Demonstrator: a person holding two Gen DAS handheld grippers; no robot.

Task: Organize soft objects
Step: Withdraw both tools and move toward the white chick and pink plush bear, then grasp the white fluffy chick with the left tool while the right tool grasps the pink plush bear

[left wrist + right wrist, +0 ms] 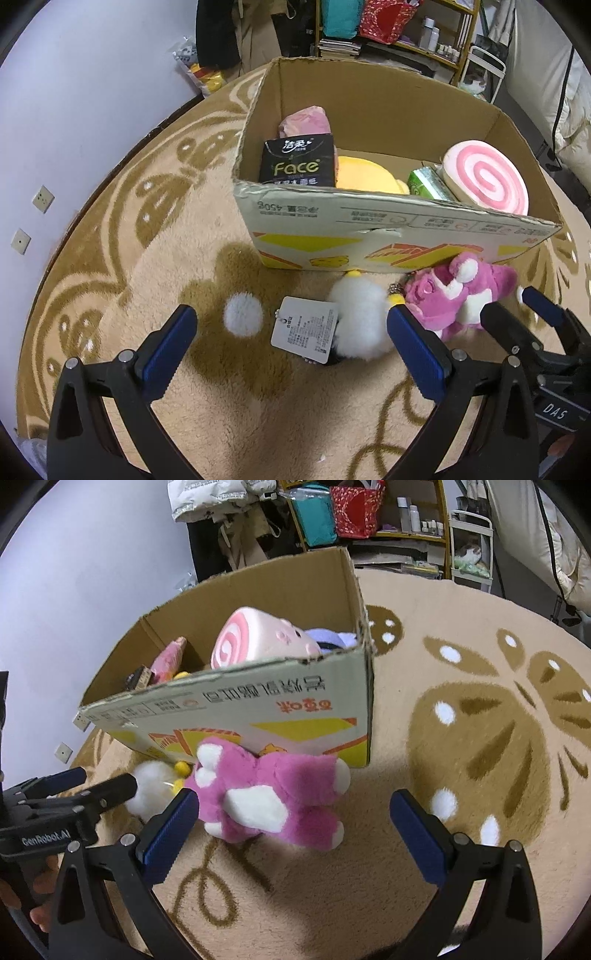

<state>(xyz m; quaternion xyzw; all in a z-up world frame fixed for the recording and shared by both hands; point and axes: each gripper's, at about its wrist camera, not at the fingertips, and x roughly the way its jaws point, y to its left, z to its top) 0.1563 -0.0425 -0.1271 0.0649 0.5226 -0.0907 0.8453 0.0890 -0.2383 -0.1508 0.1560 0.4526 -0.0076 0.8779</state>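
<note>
A cardboard box stands on the rug and holds a pink swirl cushion, a black tissue pack, a yellow plush and a green pack. In front of it lie a white fluffy plush with a paper tag and a pink bear plush. My left gripper is open, its fingers either side of the white plush and tag. My right gripper is open just before the pink bear. The box also shows in the right wrist view.
A beige patterned rug covers the floor. A white pompom spot lies left of the tag. A lilac wall is at the left, with shelves and hanging clothes behind the box. The right gripper shows at the left wrist view's right edge.
</note>
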